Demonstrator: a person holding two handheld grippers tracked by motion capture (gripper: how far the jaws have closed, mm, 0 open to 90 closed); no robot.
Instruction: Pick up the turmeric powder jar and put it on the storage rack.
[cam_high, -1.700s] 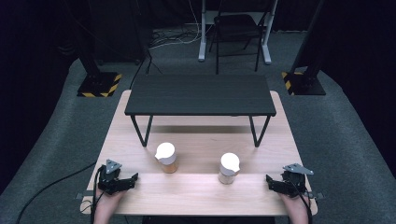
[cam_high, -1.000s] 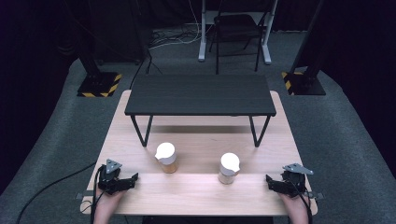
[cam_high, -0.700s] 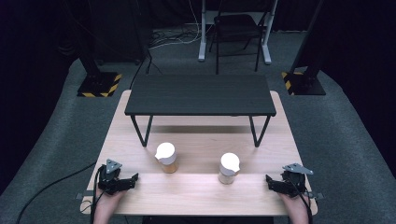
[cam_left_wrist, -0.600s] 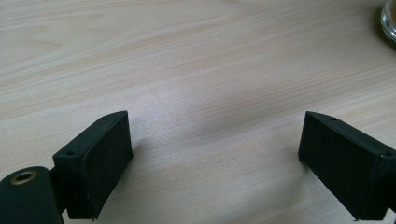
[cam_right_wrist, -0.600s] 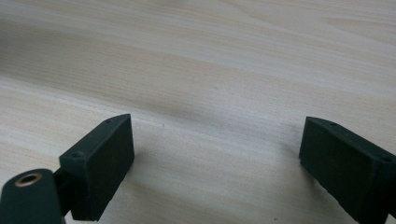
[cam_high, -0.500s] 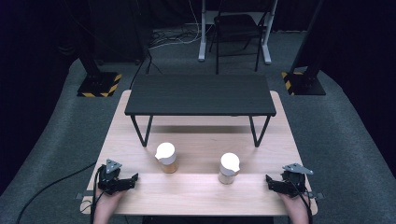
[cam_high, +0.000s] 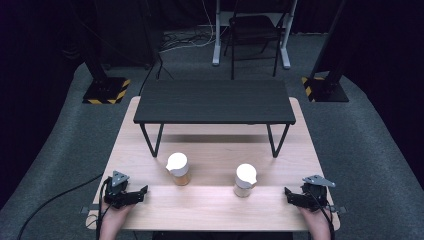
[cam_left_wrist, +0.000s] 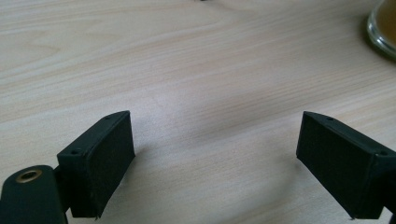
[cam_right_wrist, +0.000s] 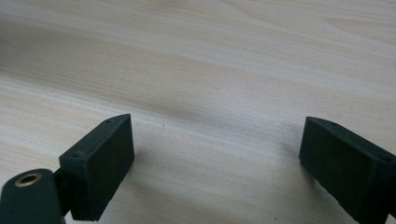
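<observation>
the left gripper (cam_left_wrist: 215, 165) has its two matte black, blocky pads (cam_left_wrist: 110, 161) standing wide apart over bare wood with nothing between them; they have just been closing a little. the right gripper (cam_right_wrist: 215, 165) shows the same picture, flat-faced black pads (cam_right_wrist: 106, 163) spread apart above bare board. beneath both lies the table (cam_high: 215, 207), pale wood with fine straight grain and a smooth, faintly glossy finish. the left gripper view catches, at its upper right edge, the curved clear glass base of the left jar (cam_left_wrist: 383, 28) with amber contents, near the jaws but apart from them. the high view gives the wider layout: the left gripper (cam_high: 141, 192) and right gripper (cam_high: 288, 195) rest low at the near corners of the table, each pointing inward, the person's hands behind them coming in from the bottom edge, cables trailing off. between them, well apart from either, stand the left jar (cam_high: 178, 169) and the right jar (cam_high: 245, 180), both round, upright and white-lidded, the right one holding something paler. behind the jars stands a black shelf (cam_high: 215, 101), a flat rectangular slab on thin slanted legs.
</observation>
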